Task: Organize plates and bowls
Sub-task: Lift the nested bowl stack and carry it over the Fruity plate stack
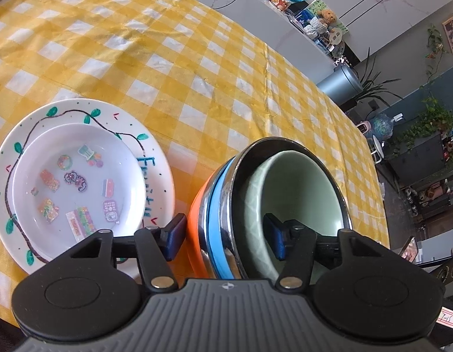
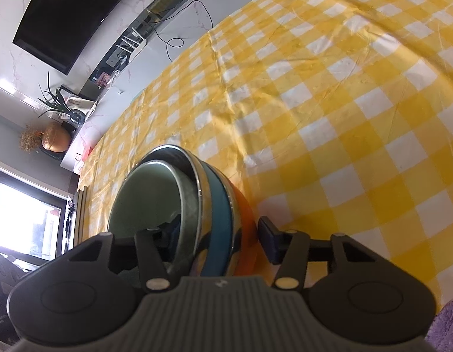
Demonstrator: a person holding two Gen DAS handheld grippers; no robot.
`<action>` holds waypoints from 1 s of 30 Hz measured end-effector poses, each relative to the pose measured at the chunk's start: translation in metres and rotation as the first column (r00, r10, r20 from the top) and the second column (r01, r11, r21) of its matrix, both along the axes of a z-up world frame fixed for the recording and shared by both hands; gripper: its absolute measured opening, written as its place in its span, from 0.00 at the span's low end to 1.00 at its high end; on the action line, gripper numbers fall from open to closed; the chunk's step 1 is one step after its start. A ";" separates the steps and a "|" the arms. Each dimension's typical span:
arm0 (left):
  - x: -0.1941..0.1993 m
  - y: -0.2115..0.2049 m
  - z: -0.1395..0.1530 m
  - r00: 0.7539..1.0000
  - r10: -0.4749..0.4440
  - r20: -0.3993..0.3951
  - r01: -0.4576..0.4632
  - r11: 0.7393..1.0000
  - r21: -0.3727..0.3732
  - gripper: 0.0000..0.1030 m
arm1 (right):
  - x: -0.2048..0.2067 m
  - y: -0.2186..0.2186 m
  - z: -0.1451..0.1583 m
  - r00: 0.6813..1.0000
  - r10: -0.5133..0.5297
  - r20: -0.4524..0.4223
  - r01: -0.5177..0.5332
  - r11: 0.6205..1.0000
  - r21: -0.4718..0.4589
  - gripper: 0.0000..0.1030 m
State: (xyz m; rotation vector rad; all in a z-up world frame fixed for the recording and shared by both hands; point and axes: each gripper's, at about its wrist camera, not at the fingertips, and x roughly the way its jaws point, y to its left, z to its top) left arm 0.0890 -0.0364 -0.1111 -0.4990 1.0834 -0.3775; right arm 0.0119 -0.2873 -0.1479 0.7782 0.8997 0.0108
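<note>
Yellow-and-white checked cloth (image 1: 214, 67) covers the whole table, with a living room of shelves, plants and a dark screen beyond its far edge; on the cloth, to the left in the left wrist view, sits a large white plate with a painted vine (image 1: 156, 146), and a smaller white plate with stickers (image 1: 76, 176) rests inside it, so the plates look already stacked; just beside them stands a nest of bowls, an orange bowl (image 1: 195, 223) outermost, then a blue-banded steel bowl (image 1: 219, 205), then a pale green bowl (image 1: 299, 187) innermost, the green one sitting off-centre against the steel rim. The left gripper (image 1: 226, 237) straddles the near wall of the stack, one finger outside the orange side, the other inside the green bowl, its jaws half-wide and not clearly pressing; the right gripper (image 2: 220, 237) straddles the opposite wall likewise, one pad inside the green bowl and one outside, with a visible gap at the outer pad. By judgement the stack will be heavy and rigid, the glazed and steel surfaces slippery, the ceramic breakable; a two-sided pinch across all the rims, kept level, seems the safest hold, since the loose inner bowl could shift.
</note>
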 end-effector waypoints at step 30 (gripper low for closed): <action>-0.017 0.019 0.032 0.999 0.028 0.035 -0.028 1.000 0.000 0.59 | -0.009 0.010 0.023 1.000 0.017 -0.008 -0.018 0.999 -0.027 0.39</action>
